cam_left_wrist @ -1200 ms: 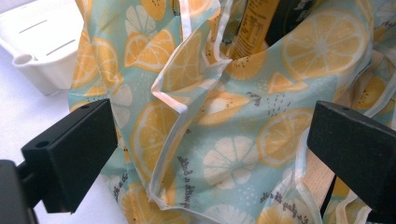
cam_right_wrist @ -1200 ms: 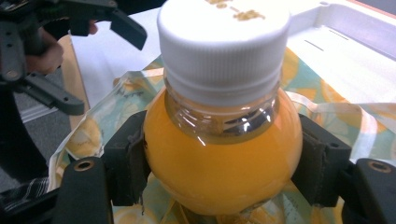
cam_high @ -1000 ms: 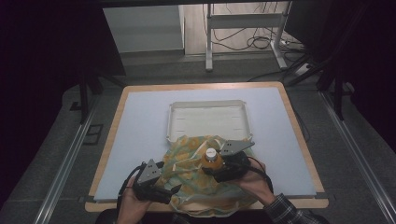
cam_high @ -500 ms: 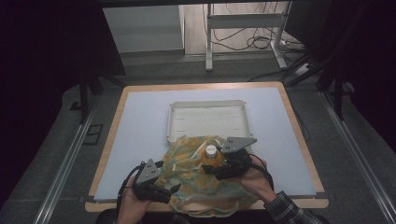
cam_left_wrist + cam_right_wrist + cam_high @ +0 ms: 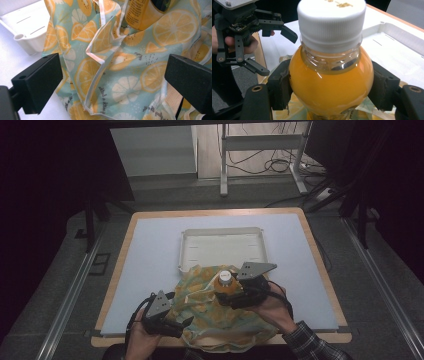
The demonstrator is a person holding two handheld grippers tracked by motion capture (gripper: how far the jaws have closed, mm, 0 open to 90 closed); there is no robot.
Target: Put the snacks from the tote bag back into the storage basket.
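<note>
An orange juice bottle with a white cap stands upright between the pads of my right gripper, which is shut on its round shoulder. In the high view the bottle is over a lemon-print cloth bag at the table's front, with the right gripper coming in from the right. My left gripper stands open at the bag's left edge. In the left gripper view the gripper has its jaws spread wide over the bag's folds, touching nothing, and the bottle is beyond.
A shallow white tray sits on the pale blue mat just behind the bag; its corner lies close to the left jaw. The table's wooden front edge runs under the bag. My open left gripper is near the bottle.
The bottle in my right gripper has edged slightly toward the tray. The left gripper has stayed where it was, still open.
</note>
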